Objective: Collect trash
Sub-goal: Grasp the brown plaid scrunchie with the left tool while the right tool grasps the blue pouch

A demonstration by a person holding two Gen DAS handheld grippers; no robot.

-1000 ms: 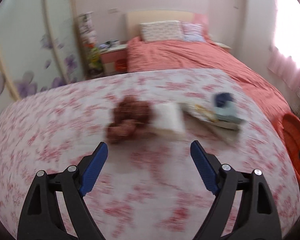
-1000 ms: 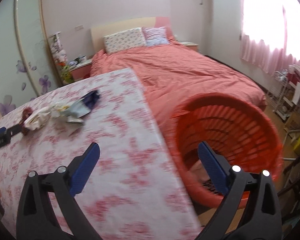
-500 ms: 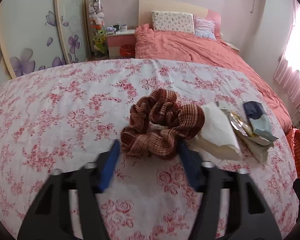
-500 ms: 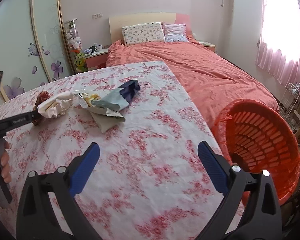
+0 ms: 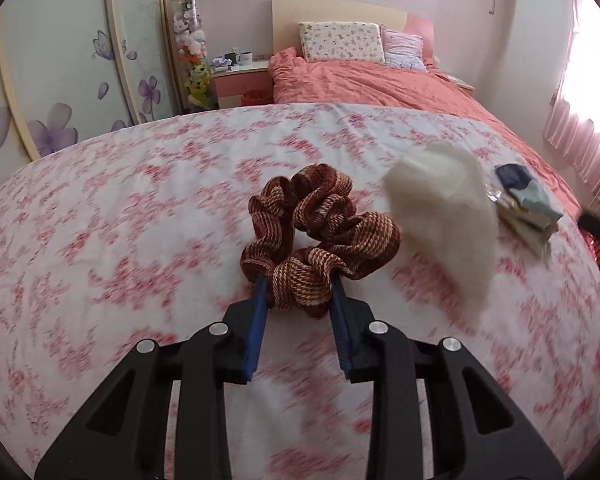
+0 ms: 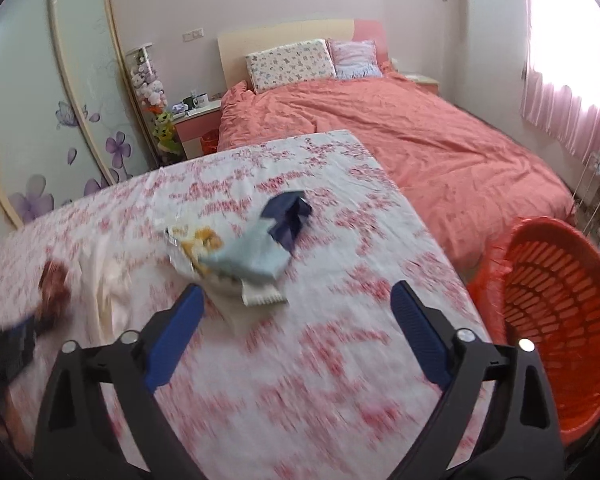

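Two hand-held grippers working: left hand-held gripper point(image 5: 298, 294) clenched on brown scrunchie point(image 5: 320, 240) over floral surface point(image 5: 120, 240); right hand-held gripper point(image 6: 298, 320) released, aimed at wrappers point(image 6: 240, 256), probably next for orange basket point(image 6: 548, 320).

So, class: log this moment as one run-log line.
left gripper: shut on scrunchie | right gripper: open, above wrappers | basket: beside table
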